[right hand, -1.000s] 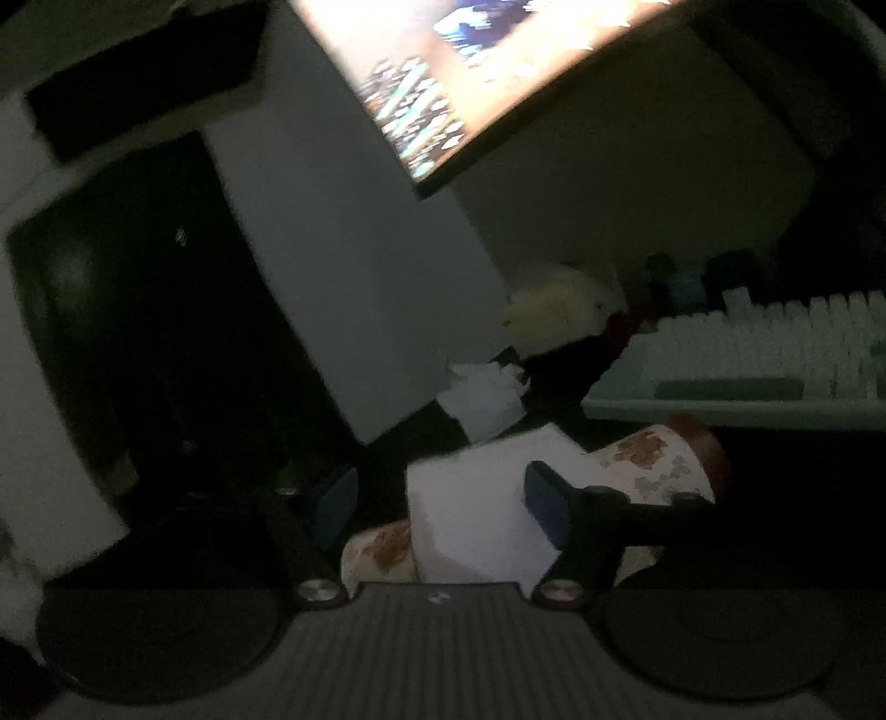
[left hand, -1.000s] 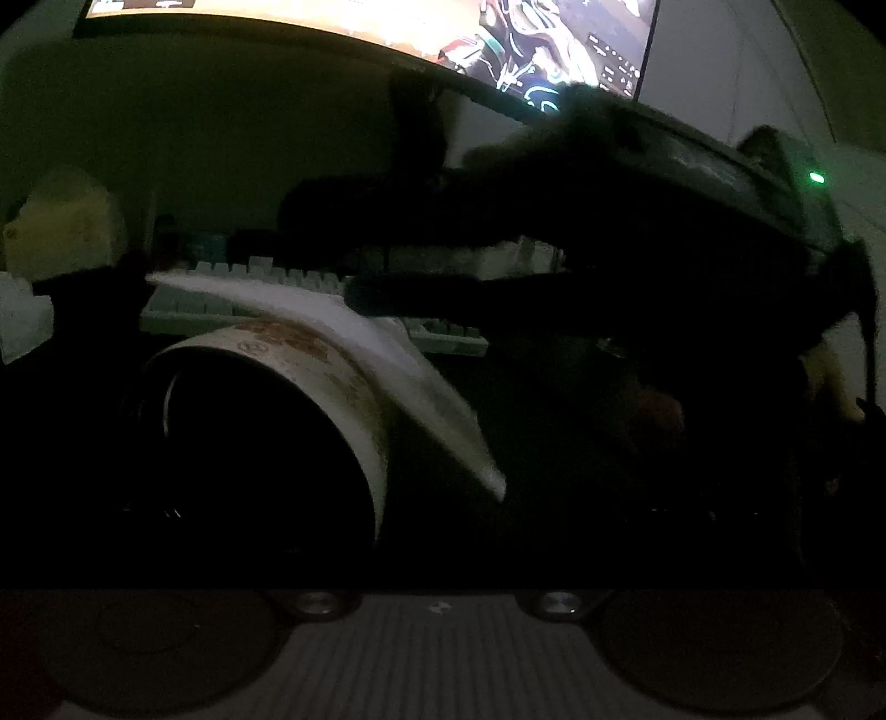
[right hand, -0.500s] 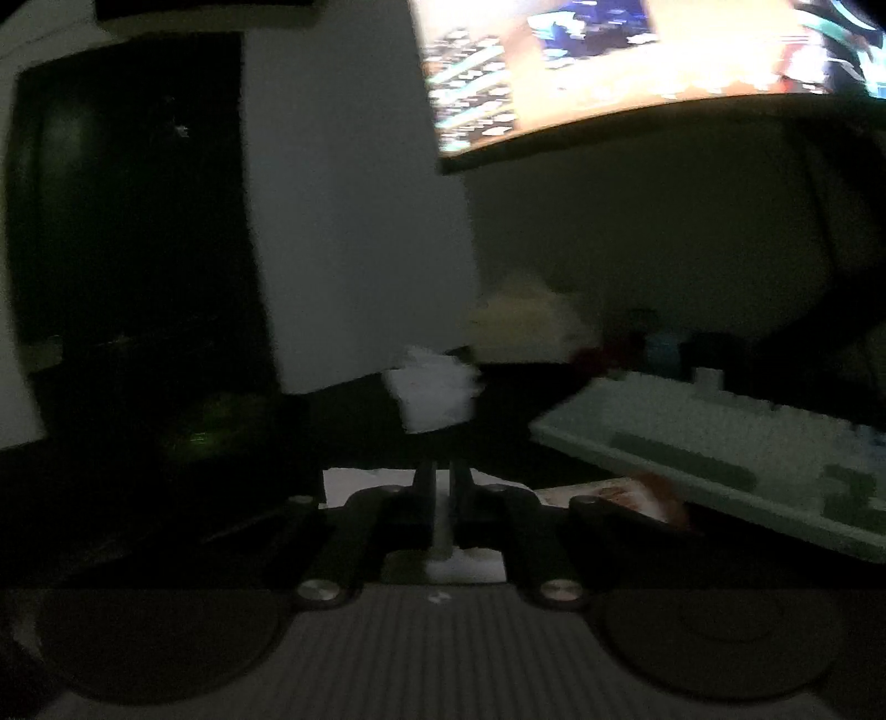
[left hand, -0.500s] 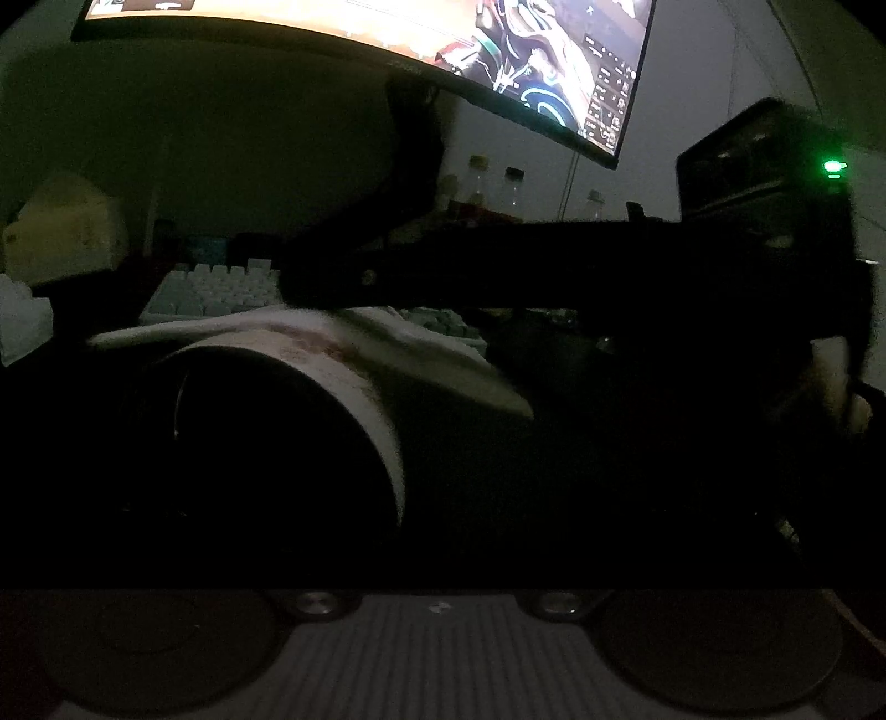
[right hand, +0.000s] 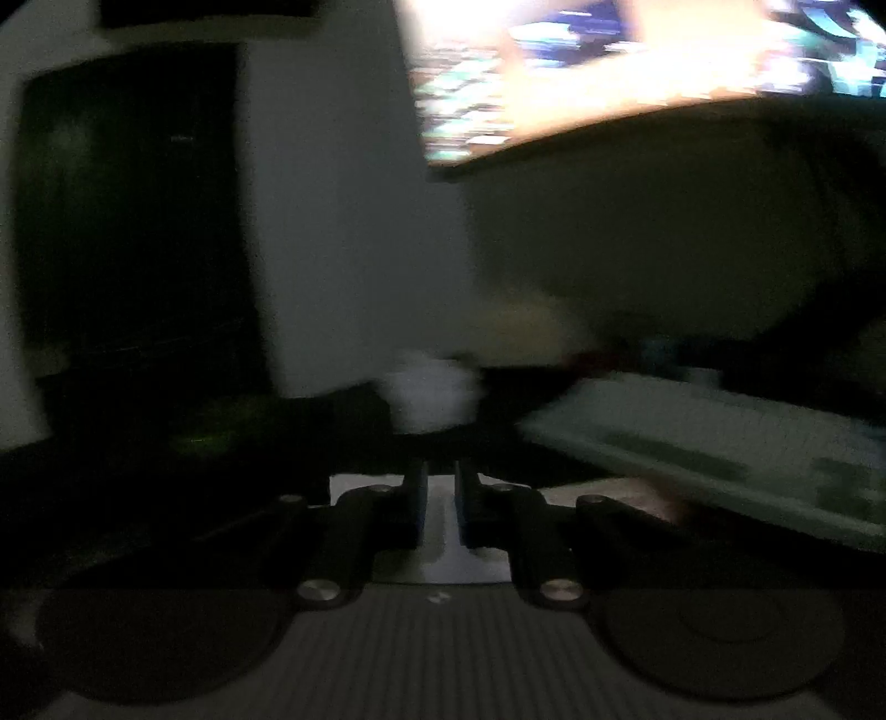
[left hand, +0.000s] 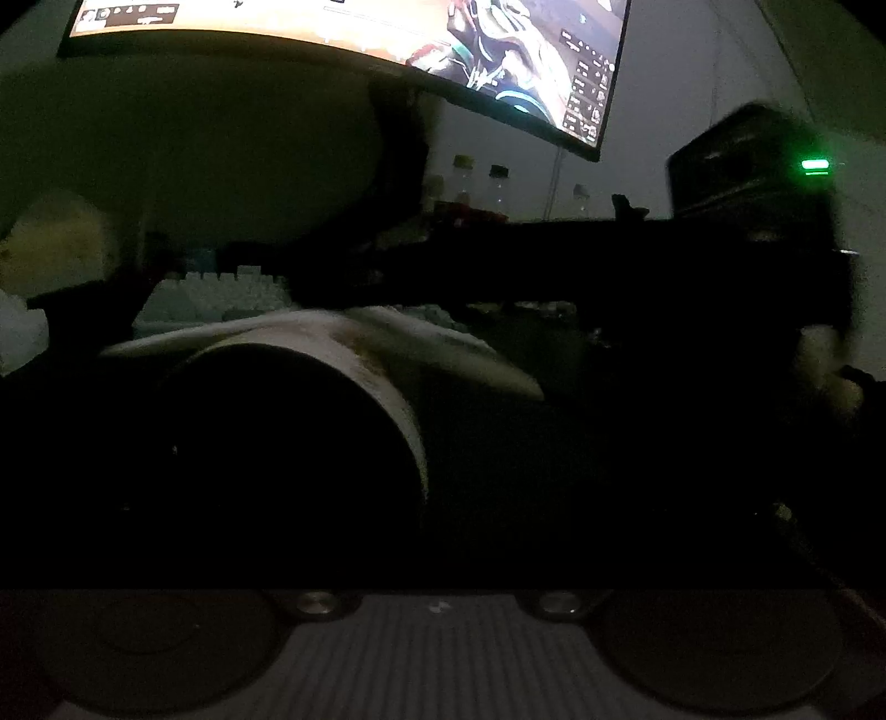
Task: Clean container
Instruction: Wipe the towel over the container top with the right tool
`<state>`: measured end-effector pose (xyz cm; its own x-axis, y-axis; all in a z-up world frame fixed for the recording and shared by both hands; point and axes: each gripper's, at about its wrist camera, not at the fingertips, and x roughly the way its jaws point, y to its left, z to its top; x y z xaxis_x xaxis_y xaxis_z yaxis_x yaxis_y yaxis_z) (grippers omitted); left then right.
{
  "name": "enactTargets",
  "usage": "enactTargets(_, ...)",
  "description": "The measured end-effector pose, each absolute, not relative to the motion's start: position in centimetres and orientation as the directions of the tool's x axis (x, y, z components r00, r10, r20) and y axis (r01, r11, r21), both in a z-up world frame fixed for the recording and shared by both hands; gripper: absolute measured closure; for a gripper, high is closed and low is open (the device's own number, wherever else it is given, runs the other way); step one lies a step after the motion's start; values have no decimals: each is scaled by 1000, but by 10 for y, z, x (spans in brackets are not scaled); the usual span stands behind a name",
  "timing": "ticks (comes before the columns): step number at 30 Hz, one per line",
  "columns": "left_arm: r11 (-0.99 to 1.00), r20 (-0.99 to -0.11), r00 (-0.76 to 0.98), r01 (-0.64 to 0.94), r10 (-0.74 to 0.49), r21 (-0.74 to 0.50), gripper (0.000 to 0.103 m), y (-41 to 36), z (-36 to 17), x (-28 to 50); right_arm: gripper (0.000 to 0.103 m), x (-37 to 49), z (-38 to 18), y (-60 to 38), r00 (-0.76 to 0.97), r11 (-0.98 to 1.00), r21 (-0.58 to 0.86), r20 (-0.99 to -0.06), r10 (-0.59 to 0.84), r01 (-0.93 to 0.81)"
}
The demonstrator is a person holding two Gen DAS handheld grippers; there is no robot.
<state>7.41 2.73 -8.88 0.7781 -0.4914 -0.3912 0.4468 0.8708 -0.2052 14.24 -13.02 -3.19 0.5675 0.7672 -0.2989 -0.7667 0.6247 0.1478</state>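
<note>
The container (left hand: pixel 382 365) is a pale cup with a floral print, lying on its side with its dark mouth toward the left wrist camera. Its right wall sits on my left gripper's centre line. The left fingers are lost in the dark, but the cup stays fixed in that view. A white tissue (left hand: pixel 443 349) drapes over the cup's top. My right gripper (right hand: pixel 440 498) is shut on this tissue (right hand: pixel 443 526). From the left wrist it shows as a dark bar (left hand: pixel 554 266) reaching across above the cup. A brownish blur (right hand: pixel 653 498) may be the cup.
A lit monitor (left hand: pixel 387 33) hangs above the desk. A pale keyboard (right hand: pixel 720 437) lies behind the cup. A crumpled white tissue (right hand: pixel 429 399) and a yellowish soft object (left hand: pixel 55 243) sit at the back left. Bottles (left hand: pixel 465 177) stand by the wall. A dark cabinet (right hand: pixel 138 210) fills the left.
My right gripper went from open around the tissue to shut on it, and its view swung level. The tissue now lies flatter over the cup.
</note>
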Motion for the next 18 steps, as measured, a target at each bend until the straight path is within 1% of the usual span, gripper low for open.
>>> enactTargets(2,870,-388,779,449,-494,-205,0,27,-89,74,92,153,-33,-133,608,665,124,-309,731,-737)
enactTargets(4,873,-390,781,450,-488,-189,0,25,-89,73,88,149,-34,-131,623,673,81,-309,719,-736)
enactTargets(6,877,-392,785,444,-480,-186,0,24,-90,73,87,140,-34,-130,563,615,129,-292,773,-778)
enactTargets(8,878,-392,785,441,-479,-189,0,24,-90,73,86,126,-32,-129,461,515,186,-269,846,-837)
enactTargets(11,876,-394,784,446,-480,-182,0,23,-90,73,85,112,-29,-127,416,454,106,-262,871,-885)
enactTargets(13,879,-398,785,443,-474,-174,0,22,-91,73,84,131,-30,-133,465,516,144,-281,840,-845)
enactTargets(16,883,-399,789,439,-468,-167,0,19,-91,71,85,157,-32,-138,580,641,144,-313,752,-754)
enactTargets(18,883,-402,788,440,-467,-163,0,18,-91,70,84,157,-30,-137,582,647,150,-322,746,-747)
